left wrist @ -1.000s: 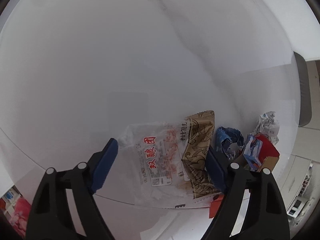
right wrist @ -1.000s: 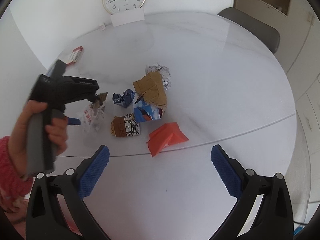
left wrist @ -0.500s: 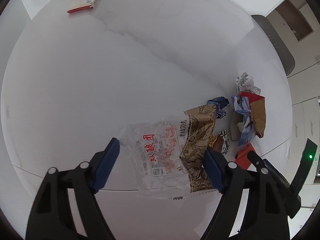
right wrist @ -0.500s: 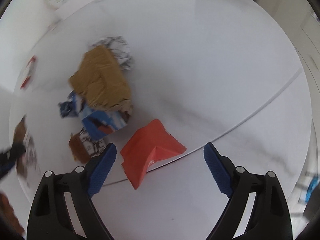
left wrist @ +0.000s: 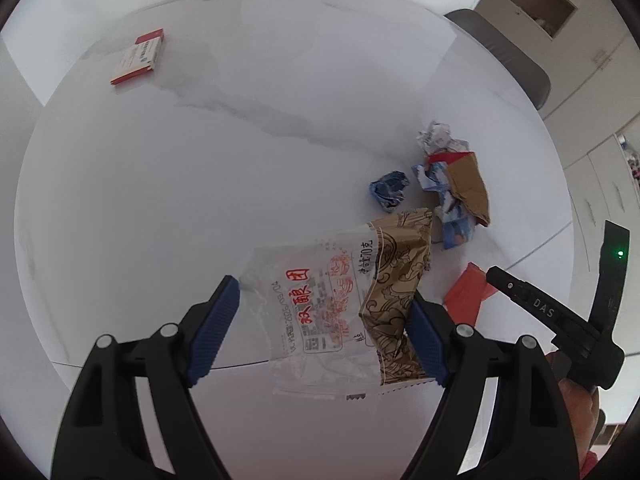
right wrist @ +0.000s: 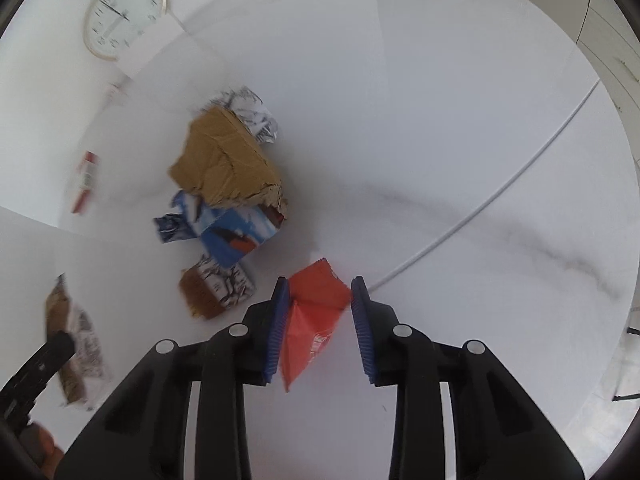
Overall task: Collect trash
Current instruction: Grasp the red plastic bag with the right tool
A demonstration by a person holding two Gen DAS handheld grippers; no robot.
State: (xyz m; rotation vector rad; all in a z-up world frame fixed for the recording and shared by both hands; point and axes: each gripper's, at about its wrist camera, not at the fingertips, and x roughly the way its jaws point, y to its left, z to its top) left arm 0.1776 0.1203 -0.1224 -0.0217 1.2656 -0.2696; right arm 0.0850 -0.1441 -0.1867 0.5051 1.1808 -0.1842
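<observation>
My left gripper point(left wrist: 324, 300) stands open around a clear and gold snack wrapper point(left wrist: 344, 300) with red letters, which hangs between its pads above the white table point(left wrist: 200, 184). My right gripper point(right wrist: 319, 300) has its jaws close around a red wrapper point(right wrist: 314, 312) on the table; both pads touch it. The rest of the trash pile lies left of it: a blue carton with torn brown cardboard point(right wrist: 224, 172), a dark blue crumpled wrapper point(right wrist: 172, 230), a brown and white patterned pack point(right wrist: 216, 292) and crumpled white paper point(right wrist: 248, 108). The pile also shows in the left wrist view point(left wrist: 456, 188).
A red and white box point(left wrist: 138, 58) lies at the table's far left. A wall clock point(right wrist: 124, 16) hangs behind the table. A grey chair point(left wrist: 508, 52) and cabinets stand at the far right. The table edge curves close on the right point(right wrist: 500, 196).
My right gripper has moved down to the red wrapper and its jaws have narrowed around it. My left gripper has tilted up, bringing more of the table into view.
</observation>
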